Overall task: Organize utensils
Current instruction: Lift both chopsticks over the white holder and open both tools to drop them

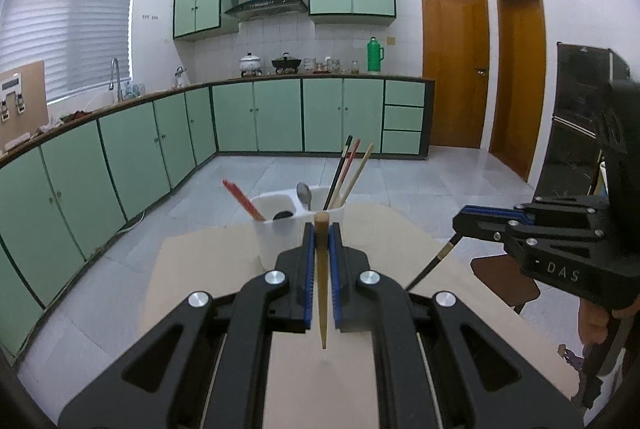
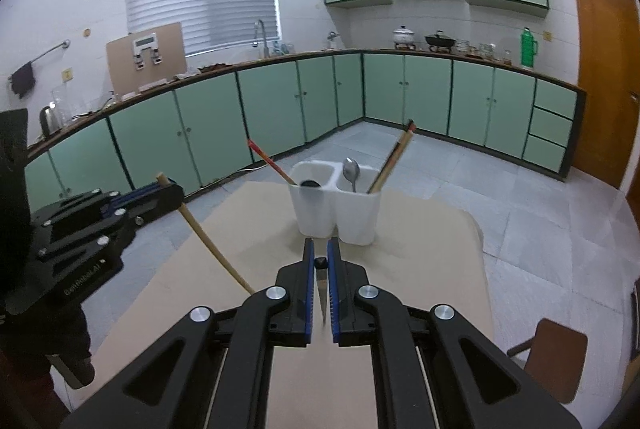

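Left wrist view: both grippers clamped on chopsticks, white holder ahead on the table.
Left gripper [image 1: 322, 229] fingers are pinched narrow on a tan chopstick [image 1: 321, 285], tip pointing down over the beige table [image 1: 192, 269]. White two-compartment holder [image 1: 298, 229] stands just beyond, with red chopsticks [image 1: 243, 200] in its left compartment, a spoon [image 1: 305, 195] and several chopsticks [image 1: 347, 173] in its right. Right gripper [image 1: 460, 221] at the right edge grips a dark chopstick [image 1: 430, 267]. Right wrist view: right gripper [image 2: 321, 249] fingers nearly together on that dark chopstick [image 2: 321, 289]; the holder [image 2: 336, 205] stands ahead, upright; the left gripper [image 2: 168, 189] at left holds the tan chopstick [image 2: 216, 249] slanted downward.
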A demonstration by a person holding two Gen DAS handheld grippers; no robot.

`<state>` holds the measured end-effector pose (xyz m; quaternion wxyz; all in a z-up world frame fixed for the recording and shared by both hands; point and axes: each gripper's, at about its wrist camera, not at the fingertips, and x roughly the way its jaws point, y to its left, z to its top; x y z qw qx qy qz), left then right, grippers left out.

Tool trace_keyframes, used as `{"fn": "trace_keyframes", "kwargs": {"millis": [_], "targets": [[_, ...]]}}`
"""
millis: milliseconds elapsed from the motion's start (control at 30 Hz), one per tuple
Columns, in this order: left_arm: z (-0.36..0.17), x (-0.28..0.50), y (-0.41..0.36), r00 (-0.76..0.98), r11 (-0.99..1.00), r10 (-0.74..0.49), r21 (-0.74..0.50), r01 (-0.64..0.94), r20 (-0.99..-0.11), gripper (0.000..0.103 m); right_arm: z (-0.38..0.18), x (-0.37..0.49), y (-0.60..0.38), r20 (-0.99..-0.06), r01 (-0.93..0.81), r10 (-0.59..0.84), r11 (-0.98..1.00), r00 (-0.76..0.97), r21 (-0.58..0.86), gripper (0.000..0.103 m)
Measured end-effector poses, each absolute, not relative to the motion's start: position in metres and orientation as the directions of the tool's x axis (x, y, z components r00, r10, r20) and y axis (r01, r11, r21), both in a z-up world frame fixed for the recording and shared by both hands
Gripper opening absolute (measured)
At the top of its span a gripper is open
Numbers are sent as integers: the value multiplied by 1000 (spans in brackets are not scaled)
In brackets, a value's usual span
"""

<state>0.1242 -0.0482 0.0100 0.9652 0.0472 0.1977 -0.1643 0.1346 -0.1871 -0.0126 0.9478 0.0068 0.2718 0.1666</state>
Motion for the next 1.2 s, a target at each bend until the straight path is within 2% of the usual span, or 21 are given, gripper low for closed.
{"fn": "trace_keyframes", "kwargs": {"millis": [467, 967, 1200], "targets": [[34, 128, -48, 875, 924, -340, 51, 379, -344, 6, 30, 140, -175, -491, -390, 366, 919, 790, 58, 6], [103, 206, -57, 939, 947, -298, 74, 314, -168, 6, 112, 220, -179, -322, -317, 304, 948, 897, 12, 6], [107, 260, -72, 941, 953, -279, 64, 295, -190, 6, 121, 270, -183, -264, -270, 274, 962, 925, 51, 6]]}}
